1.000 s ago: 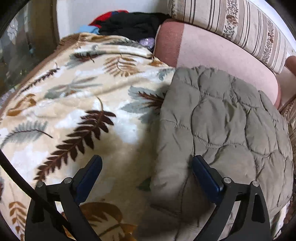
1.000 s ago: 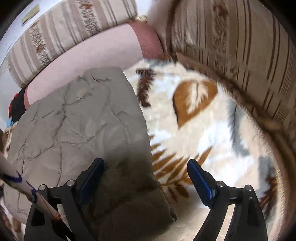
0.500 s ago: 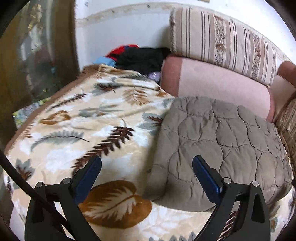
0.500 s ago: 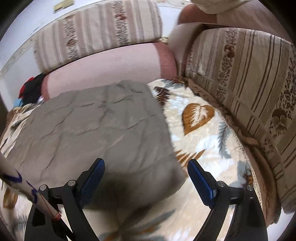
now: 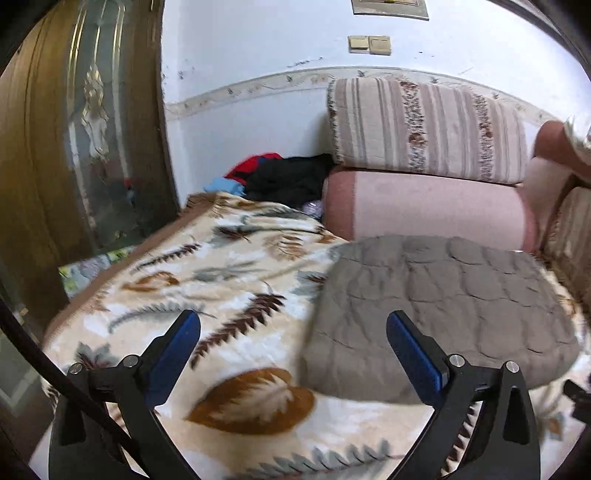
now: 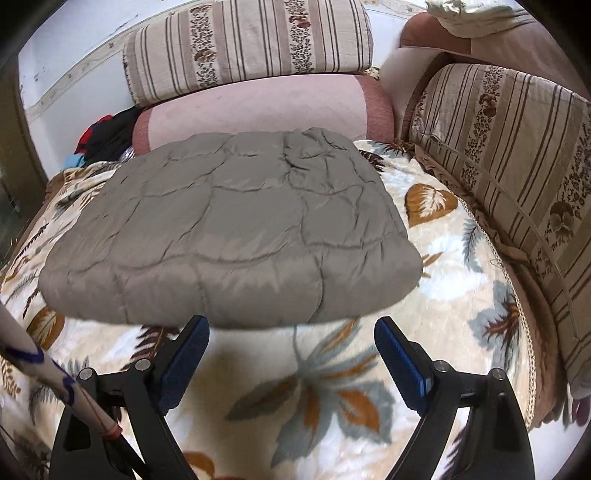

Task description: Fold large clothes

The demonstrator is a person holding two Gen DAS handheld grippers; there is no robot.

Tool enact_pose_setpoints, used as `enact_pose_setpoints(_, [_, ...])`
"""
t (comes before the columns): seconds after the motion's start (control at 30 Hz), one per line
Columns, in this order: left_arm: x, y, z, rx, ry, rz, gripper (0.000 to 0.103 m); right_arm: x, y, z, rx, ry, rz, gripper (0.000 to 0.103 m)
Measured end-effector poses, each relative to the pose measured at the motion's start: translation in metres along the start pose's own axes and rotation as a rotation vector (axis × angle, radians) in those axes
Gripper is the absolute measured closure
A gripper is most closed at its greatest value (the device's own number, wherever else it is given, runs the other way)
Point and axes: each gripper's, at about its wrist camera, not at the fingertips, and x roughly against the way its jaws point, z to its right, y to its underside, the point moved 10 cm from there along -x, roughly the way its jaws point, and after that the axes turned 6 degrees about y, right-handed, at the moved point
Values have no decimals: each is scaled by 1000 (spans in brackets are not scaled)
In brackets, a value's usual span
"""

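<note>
Grippers are hanging nearest the cameras, both holding nothing: the left gripper [image 5: 293, 332] is gaping wide over the leaf-print blanket [image 5: 221, 288], and the right gripper [image 6: 291, 338] is gaping equally wide just short of the jacket. Beyond them, toward twelve o'clock, the grey quilted jacket [image 6: 229, 232] is lying as a flat, squared bundle on the blanket. Folding is looking finished; only tidying or moving it seems left. Cushions [image 6: 258, 103] are sitting behind.

**No readable writing**

No word, brand, number or sign can be read in either wrist view. The plate high on the wall [image 5: 389, 8] is cut off by the frame, and its face shows no legible marks.
</note>
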Motion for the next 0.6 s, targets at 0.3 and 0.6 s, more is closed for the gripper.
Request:
enact_pose_setpoints(0.3, [13, 45, 32, 39, 153, -130, 1, 25, 30, 1, 4, 18, -21, 9])
enact_pose_setpoints(0.6, [31, 92, 72, -15, 256, -253, 1, 41, 57, -12, 64, 44, -23, 9])
